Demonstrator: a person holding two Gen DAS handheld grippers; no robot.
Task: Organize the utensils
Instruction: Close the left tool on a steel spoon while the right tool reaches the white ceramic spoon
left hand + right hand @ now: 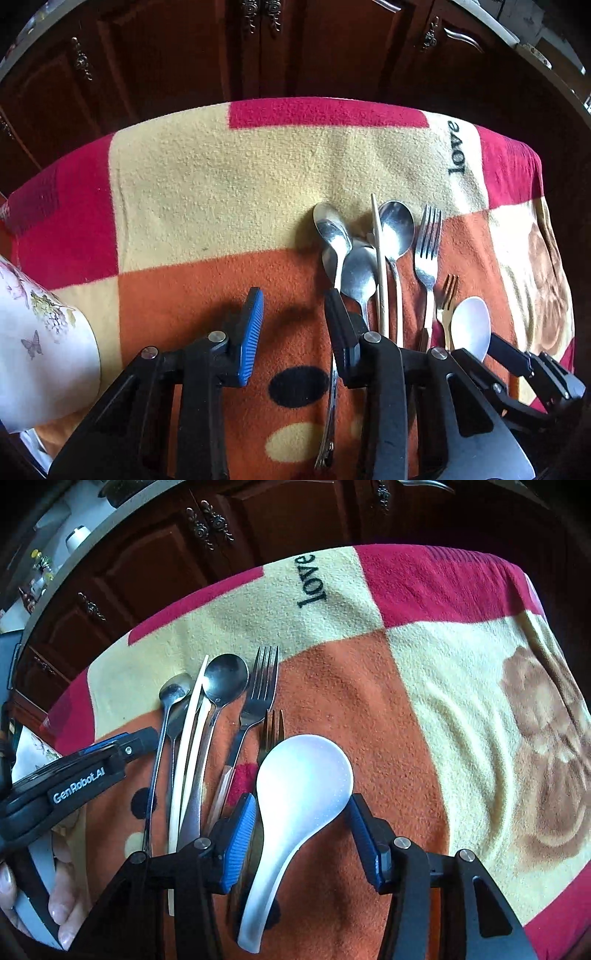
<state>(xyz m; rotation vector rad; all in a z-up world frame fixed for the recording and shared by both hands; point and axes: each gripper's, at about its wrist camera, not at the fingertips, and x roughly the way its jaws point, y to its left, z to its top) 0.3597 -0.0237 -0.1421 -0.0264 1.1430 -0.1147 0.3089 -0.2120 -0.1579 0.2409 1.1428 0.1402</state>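
Observation:
Utensils lie in a row on a checked blanket: several steel spoons, pale chopsticks, a steel fork and a small gold fork. My left gripper hangs over the orange patch with its jaws apart. A long spoon handle lies between them, close to the right finger, and the pads do not press on it. My right gripper has its fingertips against both sides of the white spoon, whose bowl juts forward at the right end of the row, just above or on the blanket.
A white floral-printed sheet lies at the blanket's left edge. Dark wooden cabinet doors stand behind the far edge. A person's hand holds the left gripper's handle. To the right of the white spoon is bare blanket.

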